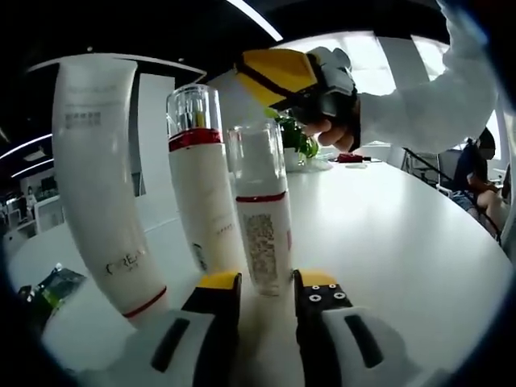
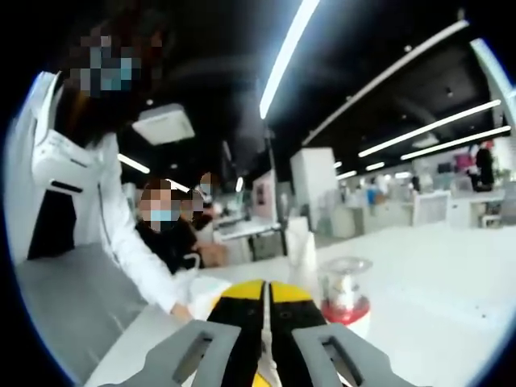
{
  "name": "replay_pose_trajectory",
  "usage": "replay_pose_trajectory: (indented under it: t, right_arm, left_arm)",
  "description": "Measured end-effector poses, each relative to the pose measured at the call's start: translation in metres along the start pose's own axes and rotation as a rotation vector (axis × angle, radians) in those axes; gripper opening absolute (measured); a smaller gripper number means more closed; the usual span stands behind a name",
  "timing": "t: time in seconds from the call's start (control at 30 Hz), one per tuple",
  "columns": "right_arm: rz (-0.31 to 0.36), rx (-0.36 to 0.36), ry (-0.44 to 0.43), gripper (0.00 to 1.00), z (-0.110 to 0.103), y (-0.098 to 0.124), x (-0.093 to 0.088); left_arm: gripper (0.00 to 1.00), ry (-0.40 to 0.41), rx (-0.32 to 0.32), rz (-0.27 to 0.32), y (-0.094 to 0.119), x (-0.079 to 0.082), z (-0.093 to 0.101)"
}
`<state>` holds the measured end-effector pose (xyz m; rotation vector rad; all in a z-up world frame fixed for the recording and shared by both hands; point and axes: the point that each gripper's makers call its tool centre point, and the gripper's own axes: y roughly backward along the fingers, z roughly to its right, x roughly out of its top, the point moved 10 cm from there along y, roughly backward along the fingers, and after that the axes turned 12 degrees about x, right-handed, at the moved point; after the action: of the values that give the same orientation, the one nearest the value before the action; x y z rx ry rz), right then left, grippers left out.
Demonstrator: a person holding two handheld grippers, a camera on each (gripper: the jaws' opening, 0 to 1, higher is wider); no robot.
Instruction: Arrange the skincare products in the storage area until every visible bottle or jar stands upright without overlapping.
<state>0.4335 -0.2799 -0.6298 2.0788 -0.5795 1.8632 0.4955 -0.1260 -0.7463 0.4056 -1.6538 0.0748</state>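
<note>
Far left: a dark packet with green print (image 1: 46, 292) lies flat on the white surface (image 1: 403, 234).
White tube (image 1: 101, 189): stands on its cap end, leaning a little, left of the bottles.
Red-banded bottle (image 1: 200, 181): upright, clear cap, just behind and left of the front bottle.
Front bottle (image 1: 262, 214): upright, clear cap, thin red line, printed label; its base sits between the jaw tips.
Left tool (image 1: 267, 292): jaws apart, either side of the front bottle's base; contact cannot be told.
Right tool (image 2: 265, 308): yellow-tipped jaws closed together, holding nothing; in the left gripper view it hangs above the bottles in a white-sleeved hand (image 1: 330, 129).
Right gripper view: a clear-capped, red-banded bottle top (image 2: 345, 297) just right of the jaws.
</note>
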Motion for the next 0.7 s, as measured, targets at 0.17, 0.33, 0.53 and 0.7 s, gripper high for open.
replay_pose_trajectory:
  t: [0.17,0.33,0.53,0.7]
  right_arm:
    - [0.007,-0.001,0.003,0.00,-0.001,0.000,0.003]
    - [0.003,0.001,0.004,0.00,-0.002,-0.001,0.004]
    - [0.009,0.003,0.010,0.00,-0.004,-0.001,0.008]
    - [0.004,0.001,0.014,0.00,-0.007,0.000,0.010]
  left_arm:
    - [0.29,-0.003,0.006,-0.008,0.004,-0.002,-0.003]
    - [0.29,-0.002,0.019,-0.016,0.008,-0.004,-0.006]
    - [0.29,-0.002,0.031,-0.026,0.011,-0.005,-0.007]
    - [0.28,0.001,0.042,-0.034,0.014,-0.006,-0.009]
